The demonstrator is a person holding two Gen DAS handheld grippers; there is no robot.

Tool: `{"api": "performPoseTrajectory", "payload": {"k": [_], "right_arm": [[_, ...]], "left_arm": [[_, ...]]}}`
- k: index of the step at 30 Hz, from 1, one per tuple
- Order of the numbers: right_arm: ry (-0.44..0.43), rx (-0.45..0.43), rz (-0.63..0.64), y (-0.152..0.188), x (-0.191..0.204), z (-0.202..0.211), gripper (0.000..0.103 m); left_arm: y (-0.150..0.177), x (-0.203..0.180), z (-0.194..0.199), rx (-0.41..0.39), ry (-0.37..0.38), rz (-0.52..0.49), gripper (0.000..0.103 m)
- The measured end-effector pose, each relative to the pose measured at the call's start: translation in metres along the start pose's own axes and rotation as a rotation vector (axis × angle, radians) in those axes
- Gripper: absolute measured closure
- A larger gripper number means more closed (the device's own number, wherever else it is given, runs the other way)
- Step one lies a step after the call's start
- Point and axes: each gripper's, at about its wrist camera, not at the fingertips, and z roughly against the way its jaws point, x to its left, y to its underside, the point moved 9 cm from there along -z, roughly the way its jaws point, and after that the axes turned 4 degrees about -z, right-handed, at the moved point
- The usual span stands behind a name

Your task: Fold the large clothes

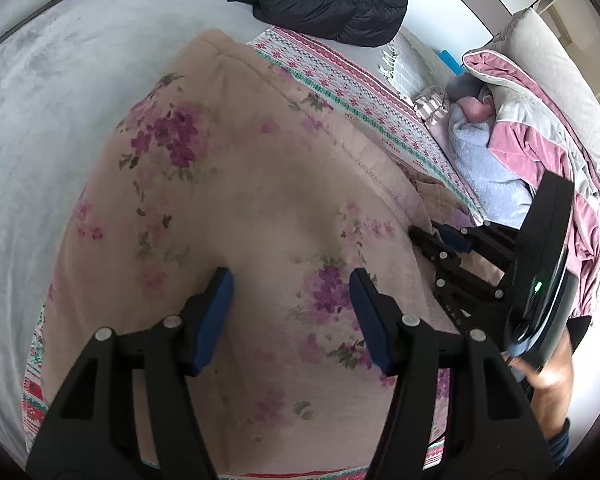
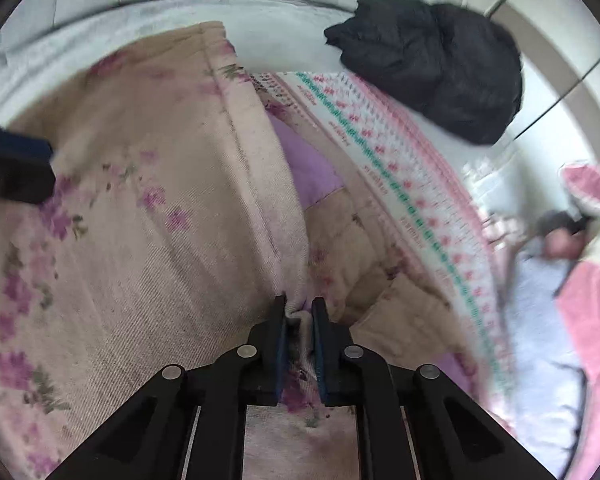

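The right gripper is clamped on the edge of the floral garment, which lies spread over the patterned blanket. The left gripper hovers open above it — best to pin the cloth while the right draws the edge across, low and even.

Left gripper jaws apart; right gripper jaws clamped.
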Motion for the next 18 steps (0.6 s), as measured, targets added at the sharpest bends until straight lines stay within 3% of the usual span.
{"api": "performPoseTrajectory", "payload": {"k": [3,5,8,11,15,18], "right_arm": [[0.155,-0.091,-0.027,-0.016,-0.019,0.020,0.099],[0.197,-0.146,-0.093,-0.030,-0.039,0.034,0.099],[0.225,-0.165,-0.175,-0.050,-0.065,0.039,0.099],[0.217,-0.120,-0.218,-0.053,-0.074,0.017,0.099],[0.080,0.060,-0.276,-0.019,-0.048,-0.067,0.099],[0.084,-0.002,-0.335,-0.011,-0.046,-0.078,0.098]], "left_arm": [[-0.005,-0.005,0.008,-0.039,0.018,0.004,0.042],[-0.012,-0.018,0.023,-0.111,0.057,-0.046,0.042],[-0.015,-0.031,0.037,-0.174,0.049,-0.110,0.042],[-0.011,-0.028,0.025,-0.145,-0.004,-0.133,0.042],[-0.002,-0.011,-0.017,-0.037,-0.098,-0.147,0.042],[0.002,-0.012,-0.029,-0.019,-0.149,-0.194,0.042]]}}
